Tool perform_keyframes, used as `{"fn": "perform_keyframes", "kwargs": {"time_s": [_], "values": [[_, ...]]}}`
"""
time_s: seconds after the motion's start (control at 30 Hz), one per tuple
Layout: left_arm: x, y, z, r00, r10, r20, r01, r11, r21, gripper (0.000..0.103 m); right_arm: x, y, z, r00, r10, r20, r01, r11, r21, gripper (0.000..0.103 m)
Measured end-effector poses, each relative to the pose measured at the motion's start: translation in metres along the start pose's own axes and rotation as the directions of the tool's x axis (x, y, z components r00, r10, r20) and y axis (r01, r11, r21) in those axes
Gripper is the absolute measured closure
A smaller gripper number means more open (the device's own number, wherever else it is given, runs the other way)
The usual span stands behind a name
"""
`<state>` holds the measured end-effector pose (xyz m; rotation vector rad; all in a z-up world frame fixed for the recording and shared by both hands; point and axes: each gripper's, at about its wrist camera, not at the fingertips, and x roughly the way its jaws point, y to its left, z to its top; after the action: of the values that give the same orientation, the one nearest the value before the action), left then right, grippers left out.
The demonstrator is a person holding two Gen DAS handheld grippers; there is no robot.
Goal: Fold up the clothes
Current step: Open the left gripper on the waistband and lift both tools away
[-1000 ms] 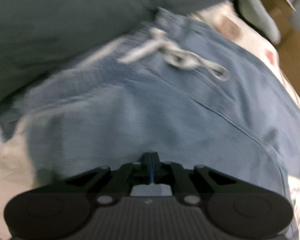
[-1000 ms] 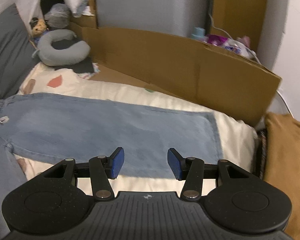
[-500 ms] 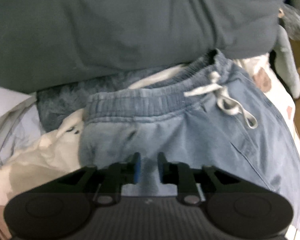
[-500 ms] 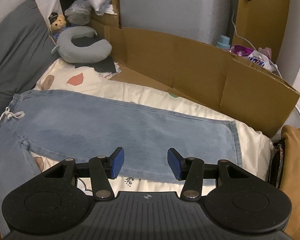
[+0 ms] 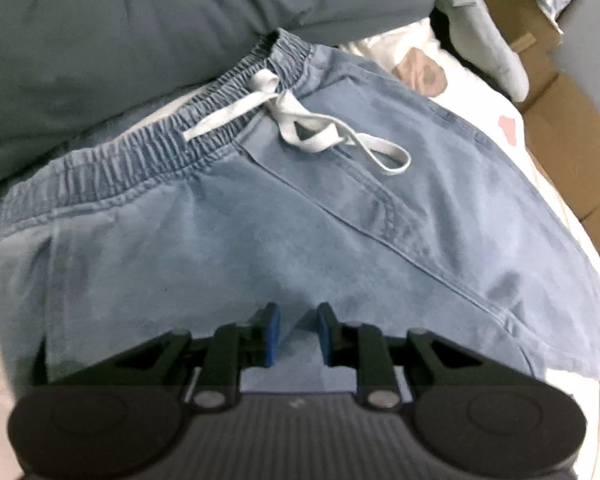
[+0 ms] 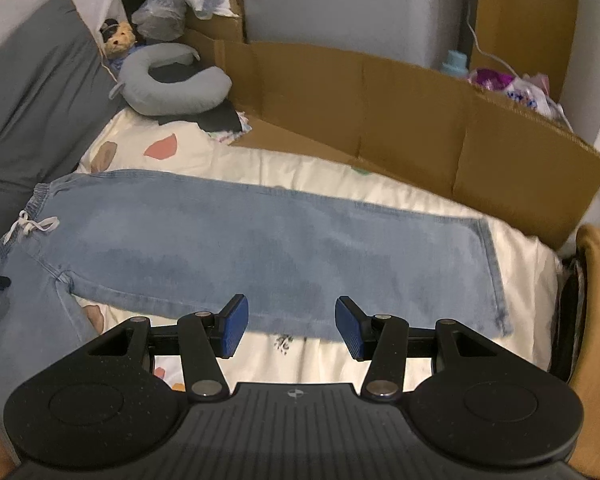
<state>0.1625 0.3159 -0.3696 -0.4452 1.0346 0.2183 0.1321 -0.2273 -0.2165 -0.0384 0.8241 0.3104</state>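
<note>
Light blue jeans (image 6: 280,240) lie flat on the bed, waistband at the left and leg hem at the right. In the left wrist view the elastic waistband (image 5: 140,152) and the white drawstring (image 5: 300,128) are close ahead. My left gripper (image 5: 296,332) hovers over the hip area of the jeans (image 5: 300,220). Its jaws stand a narrow gap apart, and no fabric is pinched between them. My right gripper (image 6: 288,328) is open and empty, over the near edge of the upper leg, where the cream sheet shows.
A dark grey pillow (image 6: 32,112) lies against the waistband. A grey neck pillow (image 6: 172,84) and a stuffed toy (image 6: 118,38) sit at the back left. A cardboard wall (image 6: 380,112) lines the far side of the bed. A mustard cloth (image 6: 596,320) hangs at the right edge.
My left gripper went from shut to slightly open and shifted over the jeans' hip area. My right gripper drifted, bringing the waistband and drawstring into its view; its jaws kept the same width.
</note>
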Motion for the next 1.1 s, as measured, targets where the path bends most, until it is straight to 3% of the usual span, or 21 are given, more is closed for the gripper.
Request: {"fn": "perform_keyframes", "kwargs": {"time_s": [0.2, 0.4, 0.47, 0.6, 0.67, 1.1], "values": [[0.016, -0.013, 0.001, 0.998, 0.067, -0.010, -0.065, 0.989, 0.136, 0.081, 0.001, 0.001, -0.012, 1.000, 0.000, -0.002, 0.000, 0.999, 0.039, 0.048], [0.001, -0.019, -0.002, 0.997, 0.074, -0.004, -0.072, 0.984, 0.165, 0.081, -0.009, 0.002, -0.011, 1.000, 0.000, 0.008, -0.001, 0.998, 0.056, 0.048], [-0.007, -0.016, -0.003, 0.997, 0.076, -0.005, -0.074, 0.986, 0.149, 0.068, -0.014, 0.001, -0.003, 1.000, 0.009, 0.016, -0.010, 0.998, 0.069, 0.048], [-0.025, -0.007, -0.003, 0.996, 0.082, -0.034, -0.079, 0.993, 0.087, 0.063, -0.027, -0.004, 0.018, 0.999, 0.039, 0.028, -0.042, 0.991, 0.125, 0.047], [-0.035, -0.003, -0.003, 0.996, 0.072, -0.046, -0.069, 0.996, 0.061, 0.051, -0.036, -0.002, 0.031, 0.998, 0.048, 0.036, -0.052, 0.992, 0.114, 0.047], [-0.128, -0.005, 0.004, 0.994, 0.098, -0.056, -0.094, 0.993, 0.067, 0.023, -0.111, 0.000, 0.128, 0.994, 0.051, 0.098, -0.056, 0.997, 0.043, 0.046]]}}
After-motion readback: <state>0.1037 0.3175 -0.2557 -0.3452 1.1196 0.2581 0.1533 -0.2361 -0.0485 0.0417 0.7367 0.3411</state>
